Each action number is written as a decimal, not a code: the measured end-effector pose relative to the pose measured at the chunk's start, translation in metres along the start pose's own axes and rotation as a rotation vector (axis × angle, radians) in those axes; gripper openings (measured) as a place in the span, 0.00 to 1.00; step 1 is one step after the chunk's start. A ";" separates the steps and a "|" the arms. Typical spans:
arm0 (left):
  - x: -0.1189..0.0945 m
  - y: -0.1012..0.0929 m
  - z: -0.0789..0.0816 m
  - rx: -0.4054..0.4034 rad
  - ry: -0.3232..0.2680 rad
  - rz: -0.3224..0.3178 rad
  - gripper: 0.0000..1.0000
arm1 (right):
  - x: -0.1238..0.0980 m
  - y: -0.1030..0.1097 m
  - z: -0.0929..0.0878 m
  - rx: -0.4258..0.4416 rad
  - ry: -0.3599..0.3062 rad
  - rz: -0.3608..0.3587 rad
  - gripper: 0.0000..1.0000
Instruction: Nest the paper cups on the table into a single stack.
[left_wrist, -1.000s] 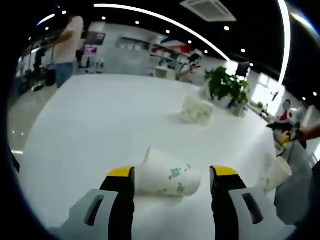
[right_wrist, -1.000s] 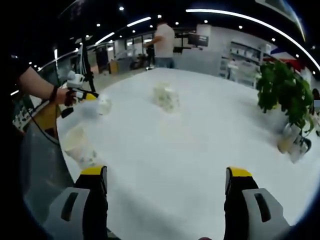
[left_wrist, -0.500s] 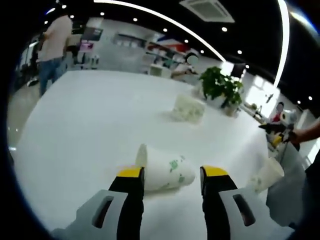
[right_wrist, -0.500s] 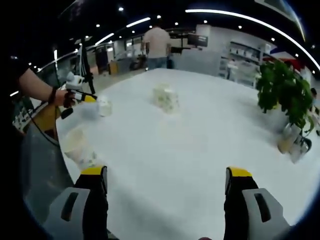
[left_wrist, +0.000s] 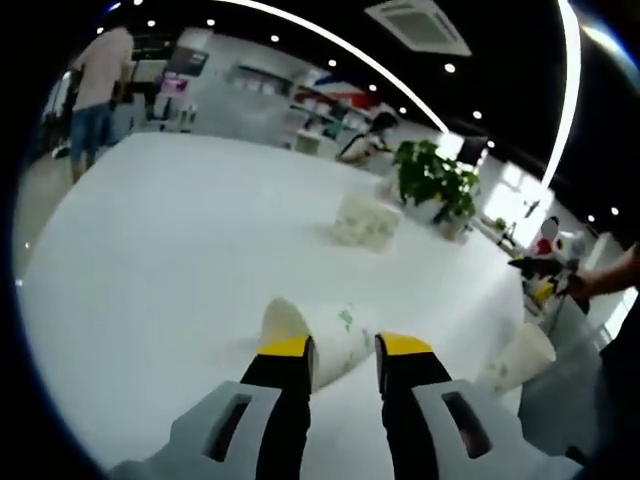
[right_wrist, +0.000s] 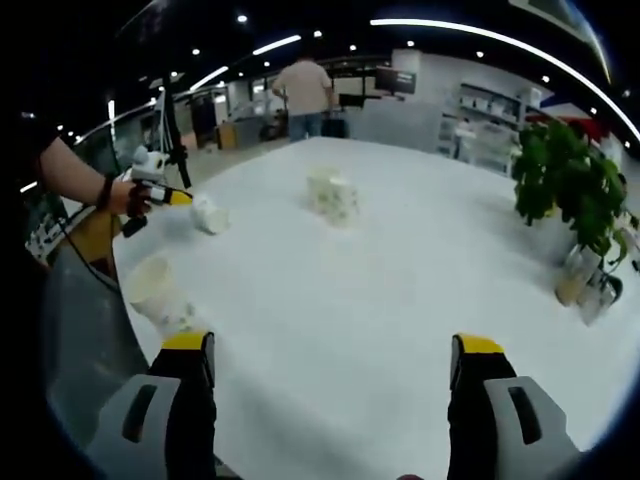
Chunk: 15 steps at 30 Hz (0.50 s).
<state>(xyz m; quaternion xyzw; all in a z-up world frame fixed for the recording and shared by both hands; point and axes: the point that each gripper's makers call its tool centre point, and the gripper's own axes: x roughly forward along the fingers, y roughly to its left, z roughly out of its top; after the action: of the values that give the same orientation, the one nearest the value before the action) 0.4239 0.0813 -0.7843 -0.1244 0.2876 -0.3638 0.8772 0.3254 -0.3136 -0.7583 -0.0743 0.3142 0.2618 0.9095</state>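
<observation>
2 paper cups lie within reach on the white counter (left_wrist: 150, 250), and a pale cluster of further cups (left_wrist: 366, 221) sits farther out toward the middle. In the left gripper view, the left tool (left_wrist: 345, 360) has its yellow-tipped jaws drawn in against the sides of a cup lying on its side (left_wrist: 318, 335) (white with a green print, its open mouth turned to the left of the view), so the tool is clenched on that cup. Just beyond the right jaw, near the counter's edge, a second cup (left_wrist: 515, 358) lies tilted on its side.

In the right gripper view, the right tool (right_wrist: 333, 365) hovers over bare counter with its jaws spread wide and nothing between them. The second cup (right_wrist: 160, 293) shows here close beside the left jaw, at the counter's rim. Farther off, the person's hand (right_wrist: 118, 195) carries the left tool, with the gripped cup at its tip. A potted green plant (right_wrist: 570, 190) stands at the far right side, and a person (right_wrist: 305, 95) stands beyond the counter's far edge.
</observation>
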 end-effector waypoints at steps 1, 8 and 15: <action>0.000 -0.001 0.000 -0.006 -0.002 -0.006 0.19 | 0.000 0.000 0.000 0.003 -0.002 0.001 0.97; 0.003 -0.006 -0.003 -0.031 -0.001 -0.020 0.10 | -0.003 -0.002 0.003 -0.006 -0.003 0.000 0.96; 0.008 -0.011 -0.007 -0.079 -0.016 -0.034 0.05 | -0.005 -0.003 0.001 -0.003 -0.003 -0.002 0.96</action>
<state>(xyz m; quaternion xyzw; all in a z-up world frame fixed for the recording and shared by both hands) 0.4178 0.0678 -0.7879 -0.1666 0.2927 -0.3659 0.8676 0.3240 -0.3176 -0.7544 -0.0758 0.3121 0.2614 0.9102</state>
